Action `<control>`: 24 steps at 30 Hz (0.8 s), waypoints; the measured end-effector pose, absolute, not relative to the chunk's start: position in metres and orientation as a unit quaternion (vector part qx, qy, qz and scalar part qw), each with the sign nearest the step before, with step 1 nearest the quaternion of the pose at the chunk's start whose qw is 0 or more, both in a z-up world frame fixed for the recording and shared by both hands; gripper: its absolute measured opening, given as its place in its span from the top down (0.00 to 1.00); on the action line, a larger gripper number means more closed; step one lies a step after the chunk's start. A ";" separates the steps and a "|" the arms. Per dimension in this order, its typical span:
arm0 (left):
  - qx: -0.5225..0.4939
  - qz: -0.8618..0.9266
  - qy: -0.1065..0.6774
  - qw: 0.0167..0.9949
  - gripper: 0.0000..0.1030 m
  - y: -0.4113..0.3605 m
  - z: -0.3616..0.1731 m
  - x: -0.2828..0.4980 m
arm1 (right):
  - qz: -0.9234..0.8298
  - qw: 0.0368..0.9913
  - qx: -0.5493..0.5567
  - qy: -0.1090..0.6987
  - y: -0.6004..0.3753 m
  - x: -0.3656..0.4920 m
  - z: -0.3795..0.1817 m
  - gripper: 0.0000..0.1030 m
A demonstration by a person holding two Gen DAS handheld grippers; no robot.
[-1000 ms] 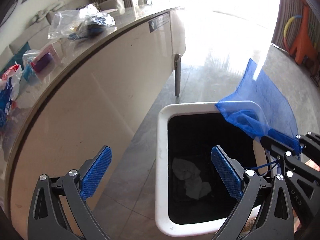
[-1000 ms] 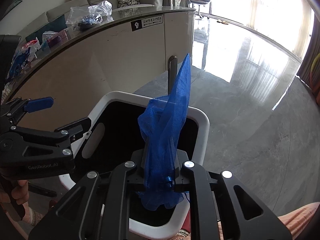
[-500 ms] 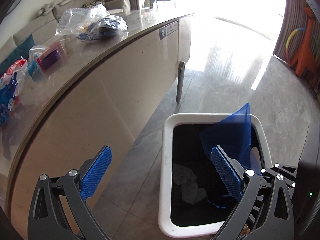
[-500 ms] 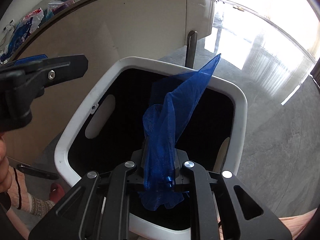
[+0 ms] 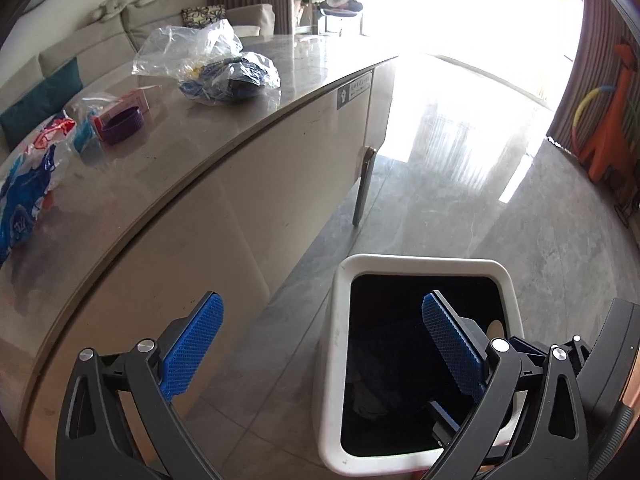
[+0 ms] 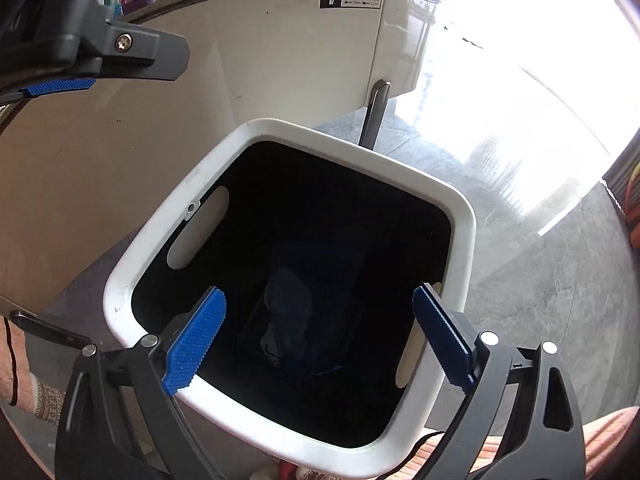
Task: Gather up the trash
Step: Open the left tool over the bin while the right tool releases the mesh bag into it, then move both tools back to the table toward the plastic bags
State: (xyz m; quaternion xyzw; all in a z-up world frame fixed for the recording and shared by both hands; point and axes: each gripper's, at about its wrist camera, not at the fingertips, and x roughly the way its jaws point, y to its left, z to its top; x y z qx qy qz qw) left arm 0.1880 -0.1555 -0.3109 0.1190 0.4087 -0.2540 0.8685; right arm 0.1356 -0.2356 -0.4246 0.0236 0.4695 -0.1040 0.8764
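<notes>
The counter (image 5: 224, 160) stretches up and to the left of the left claw (image 5: 320, 344), which hangs spread and empty beside the bin (image 6: 464, 216). More trash lies on the counter, well ahead of that claw: a clear bag (image 5: 208, 64), a purple lid (image 5: 122, 124), a blue wrapper (image 5: 24, 192).

The right claw (image 6: 320, 340) is poised right over the bin's mouth. Its jaws have just been opening and now stand wide, with nothing between them. The blue net (image 6: 292, 312) lies at the bottom of the bin, straight below.

To finish this drop well, I would lift the right claw straight up clear of the rim, then send either claw to the counter.
</notes>
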 end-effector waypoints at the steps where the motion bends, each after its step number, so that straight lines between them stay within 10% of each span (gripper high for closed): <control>1: 0.115 -0.253 0.406 0.870 0.05 -0.153 -0.308 0.188 | -0.107 0.878 0.021 0.465 -0.235 0.133 -0.421 0.06; 24: 0.043 -0.150 0.291 0.944 0.05 -0.032 -0.170 0.217 | -0.039 0.963 -0.045 0.263 -0.194 0.204 -0.230 0.05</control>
